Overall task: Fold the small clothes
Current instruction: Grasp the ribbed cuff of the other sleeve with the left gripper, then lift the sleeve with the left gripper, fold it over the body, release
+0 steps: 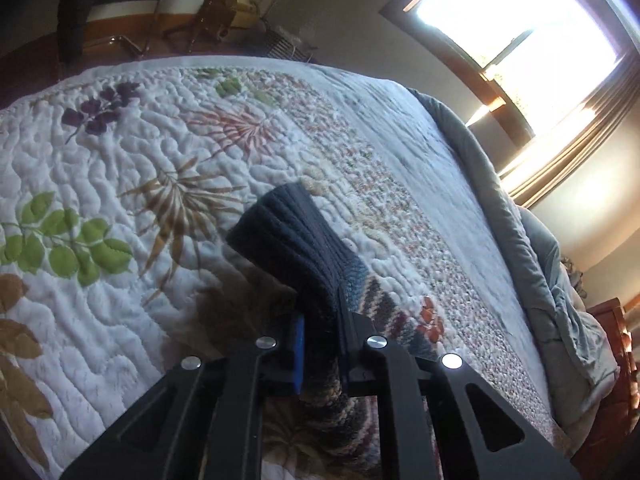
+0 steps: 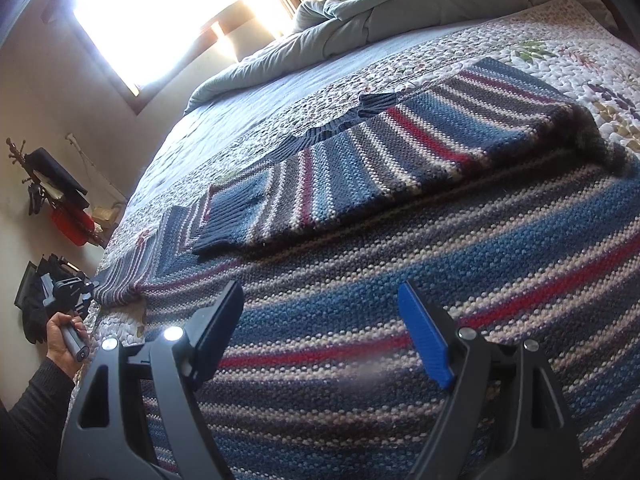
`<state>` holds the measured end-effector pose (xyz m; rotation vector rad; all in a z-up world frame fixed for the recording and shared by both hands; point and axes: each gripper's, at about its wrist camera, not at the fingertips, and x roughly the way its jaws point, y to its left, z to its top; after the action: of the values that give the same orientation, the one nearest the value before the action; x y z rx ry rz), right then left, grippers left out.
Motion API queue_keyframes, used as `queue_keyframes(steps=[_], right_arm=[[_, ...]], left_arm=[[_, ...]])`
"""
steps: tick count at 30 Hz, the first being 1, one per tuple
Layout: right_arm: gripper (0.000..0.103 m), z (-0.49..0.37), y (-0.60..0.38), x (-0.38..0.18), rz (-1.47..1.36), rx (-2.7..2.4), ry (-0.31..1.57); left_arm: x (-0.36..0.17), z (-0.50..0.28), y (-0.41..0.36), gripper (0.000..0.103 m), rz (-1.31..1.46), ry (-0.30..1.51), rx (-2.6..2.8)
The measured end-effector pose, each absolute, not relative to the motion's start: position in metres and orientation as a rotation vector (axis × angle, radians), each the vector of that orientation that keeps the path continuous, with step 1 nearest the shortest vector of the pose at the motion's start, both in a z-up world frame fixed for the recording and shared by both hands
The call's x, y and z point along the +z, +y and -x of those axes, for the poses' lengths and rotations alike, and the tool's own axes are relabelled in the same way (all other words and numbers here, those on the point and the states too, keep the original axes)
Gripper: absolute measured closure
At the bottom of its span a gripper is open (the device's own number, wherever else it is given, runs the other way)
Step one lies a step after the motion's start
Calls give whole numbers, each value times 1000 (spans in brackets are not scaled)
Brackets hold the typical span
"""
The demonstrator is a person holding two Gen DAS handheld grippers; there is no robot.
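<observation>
A striped knit sweater (image 2: 500, 240) in blue, grey, white and red lies flat on the quilted bed cover (image 2: 560, 52). One sleeve (image 2: 400, 144) is folded across its body, and its navy cuff (image 2: 220, 236) points left. My right gripper (image 2: 320, 286) hovers open just over the sweater's body, with nothing between its fingers. In the left wrist view my left gripper (image 1: 322, 312) is shut on the other sleeve (image 1: 320, 392), and that sleeve's navy ribbed cuff (image 1: 280, 232) sticks up past the fingertips over the quilt (image 1: 120, 160).
A crumpled grey duvet (image 2: 360, 12) is heaped at the head of the bed, under a bright window (image 2: 168, 12). A person's hand (image 2: 60, 332) holds the left gripper's handle at the bed's left edge. Wooden furniture (image 1: 612, 360) stands beside the bed.
</observation>
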<state>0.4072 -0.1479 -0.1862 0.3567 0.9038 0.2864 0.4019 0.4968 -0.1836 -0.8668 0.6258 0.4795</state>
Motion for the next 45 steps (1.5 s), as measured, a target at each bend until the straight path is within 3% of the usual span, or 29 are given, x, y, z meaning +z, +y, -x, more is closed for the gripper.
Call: queue_keyframes(steps=[12, 20, 45], right_arm=[[24, -407, -161, -178, -415, 303, 888], [24, -406, -167, -172, -433, 312, 878], [23, -403, -255, -155, -543, 247, 826]], left_arm=[[-59, -419, 381, 91, 756, 518, 237], [-8, -441, 291, 91, 679, 517, 94], [-45, -502, 32, 91, 492, 547, -3]])
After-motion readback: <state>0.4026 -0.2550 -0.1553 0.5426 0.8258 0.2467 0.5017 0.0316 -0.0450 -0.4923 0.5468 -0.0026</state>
